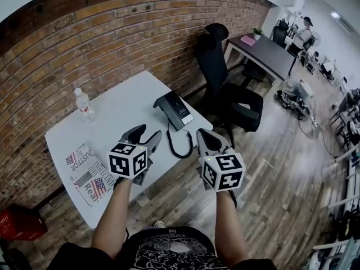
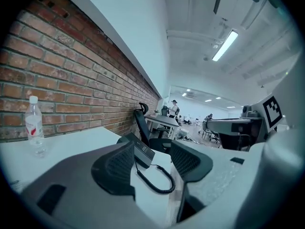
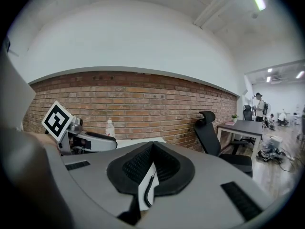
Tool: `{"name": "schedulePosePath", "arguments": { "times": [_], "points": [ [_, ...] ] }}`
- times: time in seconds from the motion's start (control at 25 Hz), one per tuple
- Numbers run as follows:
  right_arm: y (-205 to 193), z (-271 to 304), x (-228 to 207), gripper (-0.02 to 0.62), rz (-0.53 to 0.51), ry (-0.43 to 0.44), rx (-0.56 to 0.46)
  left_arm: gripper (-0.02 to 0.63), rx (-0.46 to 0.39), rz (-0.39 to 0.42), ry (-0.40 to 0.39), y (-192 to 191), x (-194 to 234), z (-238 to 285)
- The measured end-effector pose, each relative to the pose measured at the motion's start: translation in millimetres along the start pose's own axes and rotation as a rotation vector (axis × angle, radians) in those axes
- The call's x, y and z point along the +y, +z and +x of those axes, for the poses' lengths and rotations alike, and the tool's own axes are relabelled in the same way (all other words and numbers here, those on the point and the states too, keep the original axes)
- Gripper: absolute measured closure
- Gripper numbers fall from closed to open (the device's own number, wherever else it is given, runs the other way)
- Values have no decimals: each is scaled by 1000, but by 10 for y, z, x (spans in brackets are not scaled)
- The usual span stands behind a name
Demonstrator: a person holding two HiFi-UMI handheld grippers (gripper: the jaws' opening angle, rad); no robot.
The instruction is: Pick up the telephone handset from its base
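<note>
Closest to the head camera are the person's two forearms, each hand carrying a gripper with a marker cube. The left gripper [image 1: 145,136] hangs over the near edge of the white table [image 1: 124,103] with its jaws wide apart. Its own view shows only the tabletop and the far-off telephone [image 1: 174,110] through the gap. The right gripper [image 1: 203,135] hangs just off the table's corner. Its jaws meet at the tips and grip nothing.

That telephone sits near the table's right-hand corner, apart from both grippers and a little beyond them. The handset [image 1: 166,112] lies in its cradle along the left side of the base [image 1: 183,112]. Its long axis runs from the near table edge back toward the brick wall [image 1: 101,32], roughly parallel to the table's right edge. A coiled cord [image 1: 181,148] leaves the phone's near end, loops across the table and hangs over the edge between the two grippers. Bare tabletop lies between the left gripper and the handset.

Farther left a water bottle [image 1: 84,104] stands upright by the wall, well apart from the phone. A newspaper [image 1: 87,176] lies flat at the near left corner. A black office chair [image 1: 228,89] stands just beyond the table's right edge, with a dark desk [image 1: 264,52] behind it. A red basket [image 1: 19,224] sits on the floor at the lower left.
</note>
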State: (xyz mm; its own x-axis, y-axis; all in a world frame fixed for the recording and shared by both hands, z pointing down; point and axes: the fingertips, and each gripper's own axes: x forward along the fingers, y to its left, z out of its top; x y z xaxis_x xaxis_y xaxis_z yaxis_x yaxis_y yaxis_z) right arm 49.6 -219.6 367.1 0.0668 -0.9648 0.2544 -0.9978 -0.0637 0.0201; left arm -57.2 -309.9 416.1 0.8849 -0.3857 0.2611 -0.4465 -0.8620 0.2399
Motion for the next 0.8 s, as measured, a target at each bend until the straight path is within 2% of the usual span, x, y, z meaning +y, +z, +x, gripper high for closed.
{"name": "schedulePosePath", "arguments": {
  "times": [0.4, 0.8],
  "points": [
    [-50, 465, -339, 595, 16, 44, -15, 382, 31, -54, -1, -122, 157, 512],
    [29, 1271, -845, 596, -1, 192, 8, 382, 62, -183, 35, -210, 405, 1289]
  ]
}}
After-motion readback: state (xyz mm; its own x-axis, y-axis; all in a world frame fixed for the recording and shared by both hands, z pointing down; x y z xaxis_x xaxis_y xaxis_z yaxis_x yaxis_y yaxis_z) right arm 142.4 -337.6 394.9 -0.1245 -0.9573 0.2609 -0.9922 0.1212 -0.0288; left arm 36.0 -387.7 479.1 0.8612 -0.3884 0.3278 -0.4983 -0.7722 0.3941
